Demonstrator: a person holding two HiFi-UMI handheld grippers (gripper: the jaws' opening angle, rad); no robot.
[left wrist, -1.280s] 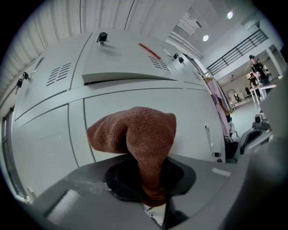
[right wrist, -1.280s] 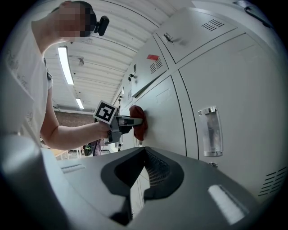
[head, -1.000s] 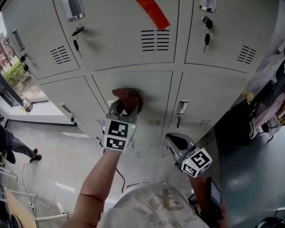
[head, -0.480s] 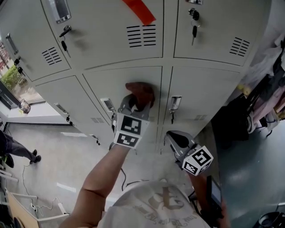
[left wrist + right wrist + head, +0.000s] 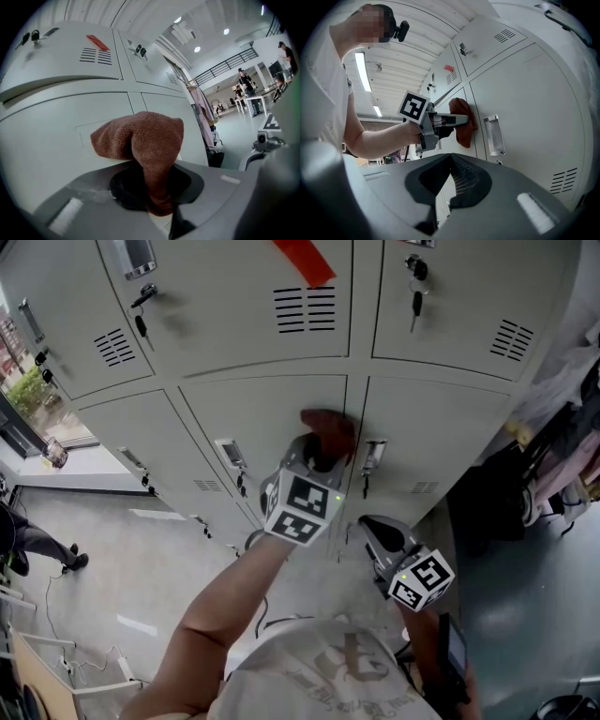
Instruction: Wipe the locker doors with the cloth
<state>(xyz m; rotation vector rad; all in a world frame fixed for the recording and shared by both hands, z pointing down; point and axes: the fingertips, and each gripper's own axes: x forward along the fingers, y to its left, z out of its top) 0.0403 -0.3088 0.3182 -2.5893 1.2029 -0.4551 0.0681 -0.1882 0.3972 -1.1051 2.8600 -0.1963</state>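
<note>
My left gripper [image 5: 317, 454] has its fingers pinched on the cloth [image 5: 327, 424]. It is a rust-brown, nubbly terry wad that bunches ahead of my fingertips and presses flat against the locker door [image 5: 262, 413] at centre frame, hard by that door's right edge. Just right of it, across the vertical seam, lies the next door [image 5: 441, 437], with its metal handle [image 5: 374, 457] near the cloth. Both panels are smooth, pale-grey painted steel. My right gripper [image 5: 379, 534] hangs at lower right, clear of the lockers, fingers pressed together on nothing. I judge the wiping falls to the left, sweeping sideways across the panel.
</note>
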